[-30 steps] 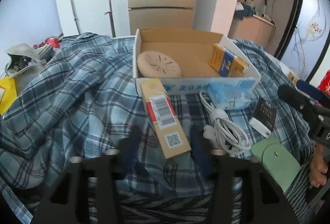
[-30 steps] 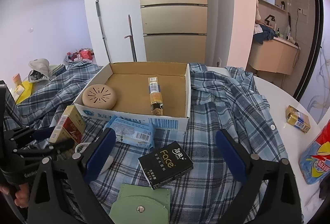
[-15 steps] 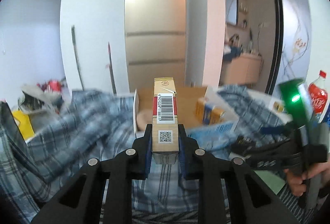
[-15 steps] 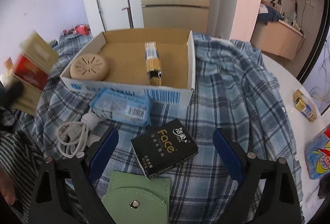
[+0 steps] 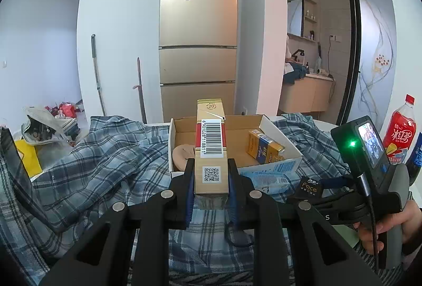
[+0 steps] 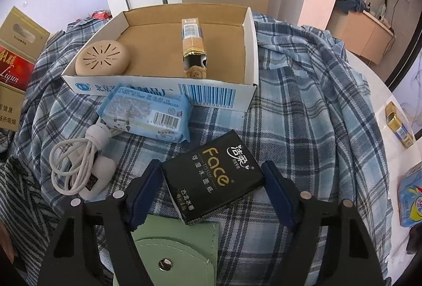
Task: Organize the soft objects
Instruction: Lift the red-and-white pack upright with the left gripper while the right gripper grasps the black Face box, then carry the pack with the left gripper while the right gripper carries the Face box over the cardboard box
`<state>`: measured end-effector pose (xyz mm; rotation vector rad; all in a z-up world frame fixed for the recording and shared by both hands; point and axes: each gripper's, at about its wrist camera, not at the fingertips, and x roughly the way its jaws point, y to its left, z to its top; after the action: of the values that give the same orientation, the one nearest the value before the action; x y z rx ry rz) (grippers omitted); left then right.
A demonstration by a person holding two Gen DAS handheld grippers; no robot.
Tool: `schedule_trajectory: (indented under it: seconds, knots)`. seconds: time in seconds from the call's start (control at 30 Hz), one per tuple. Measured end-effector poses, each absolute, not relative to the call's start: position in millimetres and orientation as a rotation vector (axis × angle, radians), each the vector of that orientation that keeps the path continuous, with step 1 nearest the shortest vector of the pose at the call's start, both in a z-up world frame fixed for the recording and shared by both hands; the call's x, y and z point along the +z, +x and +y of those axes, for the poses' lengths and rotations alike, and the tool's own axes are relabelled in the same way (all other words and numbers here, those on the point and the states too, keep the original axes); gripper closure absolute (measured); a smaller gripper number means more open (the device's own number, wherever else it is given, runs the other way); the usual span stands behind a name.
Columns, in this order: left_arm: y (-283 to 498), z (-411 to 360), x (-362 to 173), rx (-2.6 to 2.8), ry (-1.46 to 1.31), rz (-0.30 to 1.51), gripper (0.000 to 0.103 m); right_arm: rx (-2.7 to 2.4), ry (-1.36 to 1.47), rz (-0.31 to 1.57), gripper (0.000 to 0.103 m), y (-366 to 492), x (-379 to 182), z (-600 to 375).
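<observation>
Cable (image 6: pixel 79 167), white and coiled, lies at the left on the plaid cloth (image 6: pixel 303 101), beside a blue tissue pack (image 6: pixel 147 114) against the cardboard box (image 6: pixel 163 91). Left gripper (image 5: pixel 211 180) pinches a gold cigarette carton (image 5: pixel 211 143) tight between its fingers, raised before that box. Right gripper (image 6: pixel 211 191) has just been closing; its blue fingers (image 6: pixel 143 193) flank the black Face tissue pack (image 6: pixel 213 175) lying on the cloth, the left pad about touching, the right pad apart.
</observation>
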<state>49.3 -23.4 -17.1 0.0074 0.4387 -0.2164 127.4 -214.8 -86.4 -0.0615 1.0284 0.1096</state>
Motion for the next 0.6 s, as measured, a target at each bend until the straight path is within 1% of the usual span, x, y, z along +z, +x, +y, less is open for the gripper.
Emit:
schedule_trajectory:
  seconds: [0.13,0.6]
  knots:
    - [42,-23,-14,-0.209,0.012,0.4,0.08,0.097,-0.075,0.992,0.029,123,-81,-213]
    - [31,-25,-8,-0.198,0.026,0.331,0.08,0.097,-0.068,0.625,0.029,82,-24,-214]
